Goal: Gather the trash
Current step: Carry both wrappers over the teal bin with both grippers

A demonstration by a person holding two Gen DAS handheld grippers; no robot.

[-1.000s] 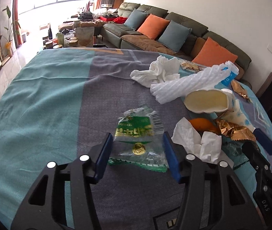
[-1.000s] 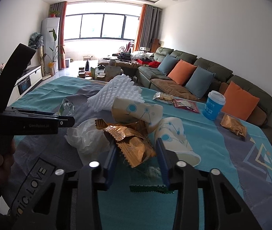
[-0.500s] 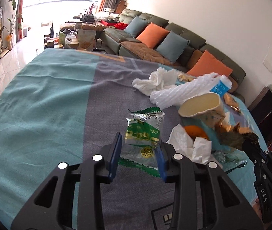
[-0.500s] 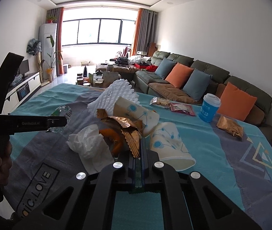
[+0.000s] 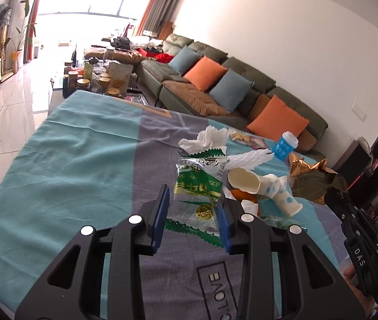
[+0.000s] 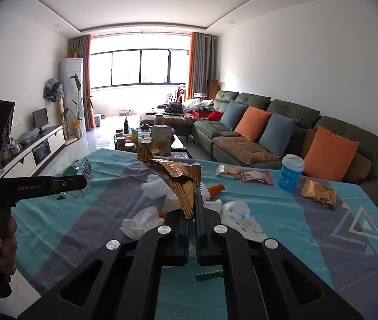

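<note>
Teal-and-grey tablecloth (image 5: 63, 165) has bare room on your left up to its far edge, while litter crowds the right: crumpled tissue (image 5: 210, 137), two tipped paper cups (image 5: 244, 181) lying open-mouthed, and an upright lidded blue cup (image 6: 291, 172). Your left gripper (image 5: 192, 214) pinches the green wrapper (image 5: 198, 186) clear of the cloth. Your right gripper (image 6: 192, 208), jaws pressed together, pinches the gold wrapper (image 6: 182, 178) above the pile.

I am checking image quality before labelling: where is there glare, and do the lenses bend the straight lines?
Left wrist view: the window is blown out to white, the room's edges curve, and the green wrapper stays sharp. Right wrist view: the window is bright but its frames are readable; walls and ceiling bow strongly.
</note>
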